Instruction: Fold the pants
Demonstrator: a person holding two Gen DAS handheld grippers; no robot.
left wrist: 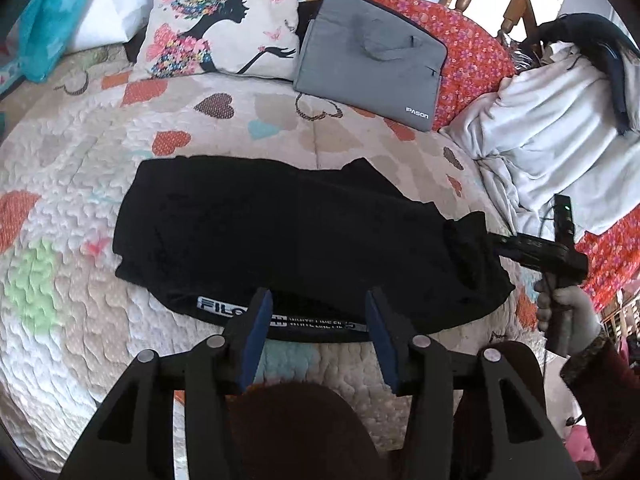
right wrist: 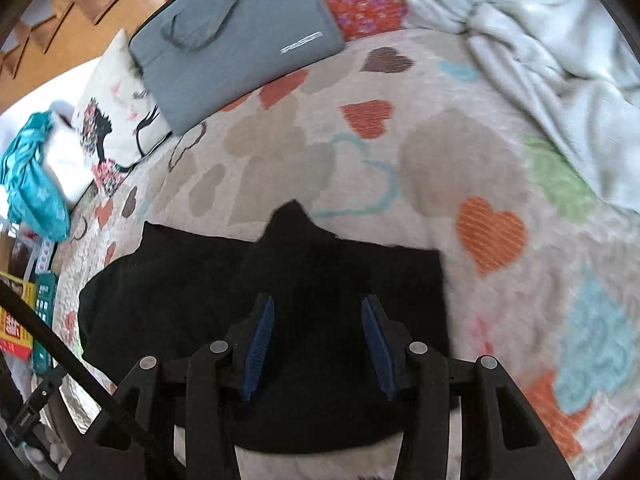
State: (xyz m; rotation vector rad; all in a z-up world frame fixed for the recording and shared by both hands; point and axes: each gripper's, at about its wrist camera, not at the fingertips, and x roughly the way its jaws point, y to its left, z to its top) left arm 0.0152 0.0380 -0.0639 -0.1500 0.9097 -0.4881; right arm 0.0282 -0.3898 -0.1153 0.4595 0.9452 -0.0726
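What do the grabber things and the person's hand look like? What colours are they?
Both the left gripper and the right gripper are black, with two fingers lined by blue ribbed pads and round silver pins at the joints. In the left view, the right hand wears a light grey glove and a dark reddish sleeve; a small green light glows on its gripper.

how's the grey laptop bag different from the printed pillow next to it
The laptop bag is plain grey with a carry handle and a small white logo; the pillow is white, printed with a black silhouette of a woman with flowers and butterflies. The bag looks flat and thin; the pillow looks puffed. The bag leans on a red floral cover, the pillow on white bedding. Both sit propped at the far edge of the heart-patterned quilt.
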